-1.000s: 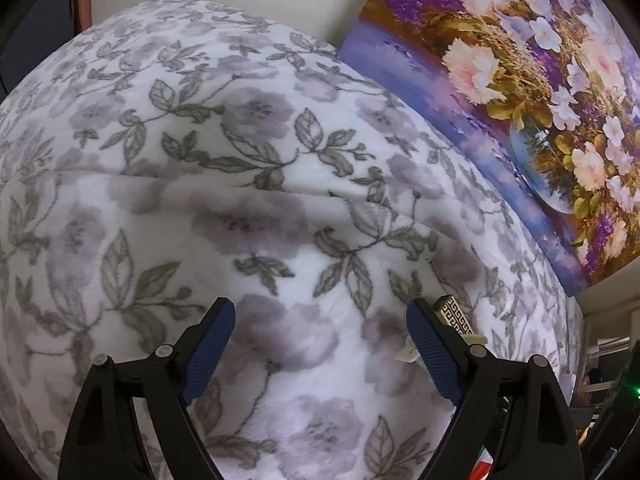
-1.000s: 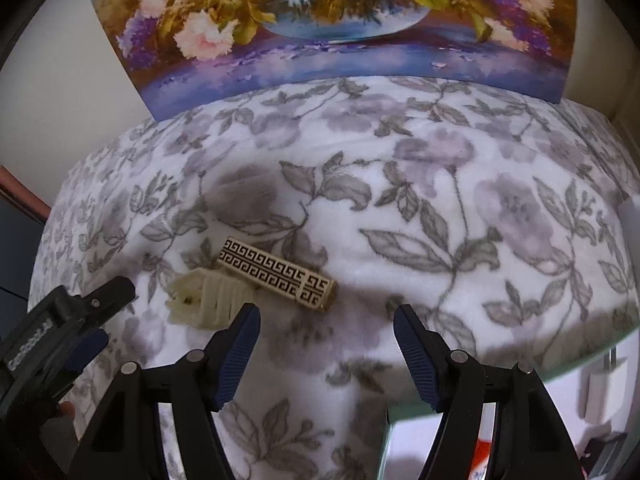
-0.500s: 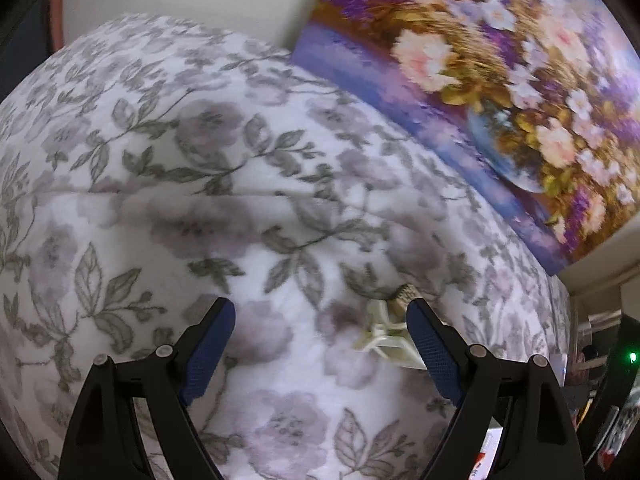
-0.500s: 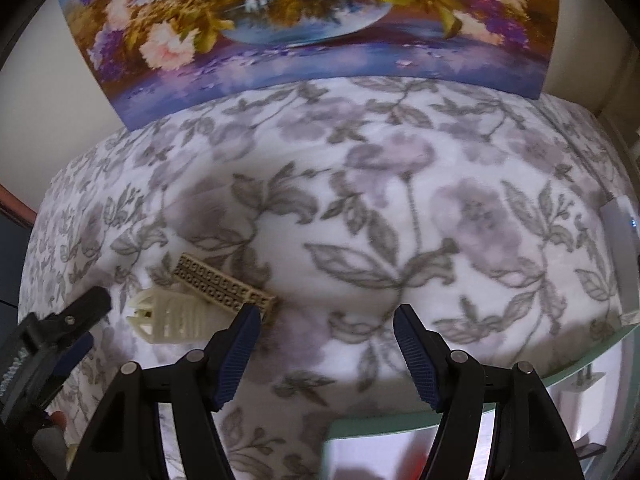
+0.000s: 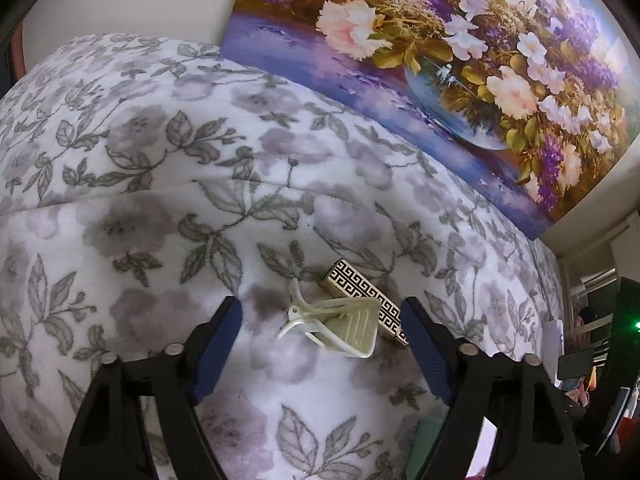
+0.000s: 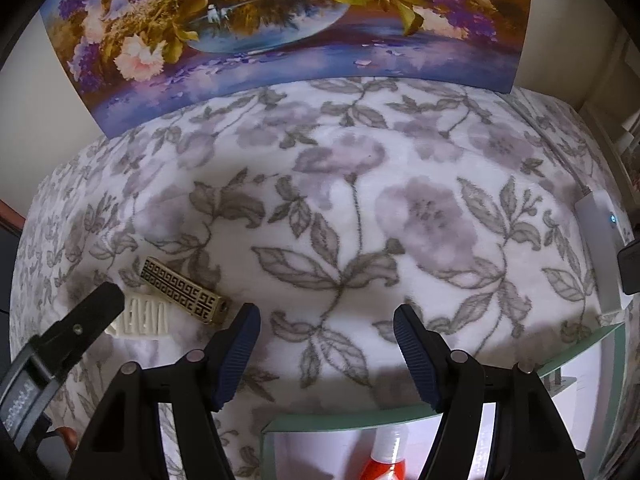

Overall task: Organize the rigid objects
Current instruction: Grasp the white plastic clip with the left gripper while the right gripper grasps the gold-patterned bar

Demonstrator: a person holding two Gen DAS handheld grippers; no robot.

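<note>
A floral blanket (image 5: pixel 160 208) covers the surface, and a flower painting (image 6: pixel 280 20) leans on the wall behind it. The left gripper (image 5: pixel 320 344) is closing, its pads clear of the white clip (image 5: pixel 340 326) between them; the patterned bar (image 5: pixel 372 300) touches the clip. The right gripper (image 6: pixel 326 354) hangs open and empty over bare blanket.

Between my left jaws, untouched, lies a cream plastic hair clip (image 5: pixel 340 326). It rests on its side on the floral blanket (image 5: pixel 160 200), its pinch handles spread toward the left and its ribbed, slotted mouth toward the right. Right against its far side sits a slim gold rectangular bar (image 5: pixel 370 300) covered in a black Greek-key pattern, lying flat and angled diagonally. From my right side the bar (image 6: pixel 182 290) shows a small hole in its near end.
</note>
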